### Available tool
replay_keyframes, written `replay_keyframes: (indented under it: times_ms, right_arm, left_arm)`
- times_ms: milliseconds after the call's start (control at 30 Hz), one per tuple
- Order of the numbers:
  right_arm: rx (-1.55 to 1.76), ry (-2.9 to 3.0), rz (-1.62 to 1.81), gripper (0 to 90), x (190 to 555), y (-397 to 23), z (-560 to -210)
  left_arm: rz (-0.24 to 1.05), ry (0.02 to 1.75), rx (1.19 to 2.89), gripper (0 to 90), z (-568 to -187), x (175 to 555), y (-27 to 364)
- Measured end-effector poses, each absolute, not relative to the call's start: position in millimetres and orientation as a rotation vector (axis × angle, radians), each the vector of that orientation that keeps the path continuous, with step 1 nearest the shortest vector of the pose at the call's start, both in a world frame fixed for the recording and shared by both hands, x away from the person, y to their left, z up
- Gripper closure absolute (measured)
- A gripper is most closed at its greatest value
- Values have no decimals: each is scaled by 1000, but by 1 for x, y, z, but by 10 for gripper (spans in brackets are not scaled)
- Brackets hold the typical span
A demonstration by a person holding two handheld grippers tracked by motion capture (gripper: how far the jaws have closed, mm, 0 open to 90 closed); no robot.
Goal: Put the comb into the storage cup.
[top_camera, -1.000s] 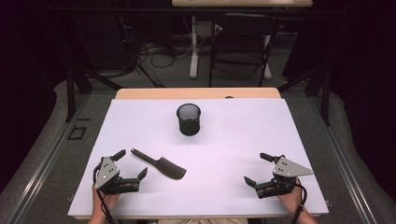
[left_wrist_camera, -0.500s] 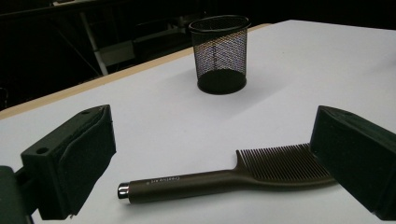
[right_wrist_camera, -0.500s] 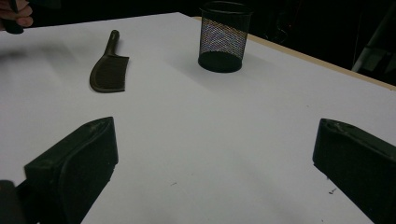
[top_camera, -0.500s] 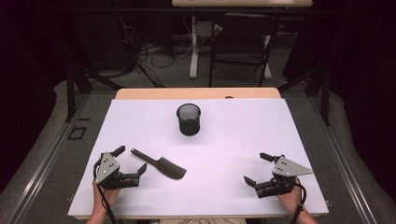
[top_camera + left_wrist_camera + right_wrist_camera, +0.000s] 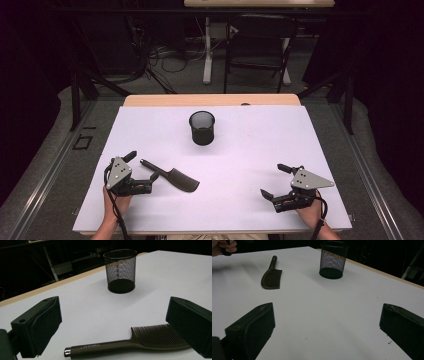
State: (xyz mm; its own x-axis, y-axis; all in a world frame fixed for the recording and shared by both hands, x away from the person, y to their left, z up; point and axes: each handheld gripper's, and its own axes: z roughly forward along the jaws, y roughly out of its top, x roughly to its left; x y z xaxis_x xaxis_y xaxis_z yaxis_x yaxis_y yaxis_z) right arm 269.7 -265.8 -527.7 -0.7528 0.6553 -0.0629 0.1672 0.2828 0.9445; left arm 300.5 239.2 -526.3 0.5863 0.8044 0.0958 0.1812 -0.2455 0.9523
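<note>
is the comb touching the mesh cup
Apart. The left gripper view shows bare white table between the comb and the cup; the high view shows the same gap.

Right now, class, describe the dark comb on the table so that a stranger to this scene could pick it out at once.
Start at the large white table and find the black wire-mesh cup standing near its far middle. Nearer the person and to the left, beside the open left gripper, lies the dark brown plastic comb. It is flat, with a round handle and fine teeth, while the cup stands upright.
</note>
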Motion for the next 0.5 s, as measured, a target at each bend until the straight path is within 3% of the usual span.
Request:
replay_keyframes:
  times_ms: [500]
  right_arm:
    - [737,2124,1470,0,270,-266,-528]
  left_arm:
    - [746,850,1771,3,-522,323,236]
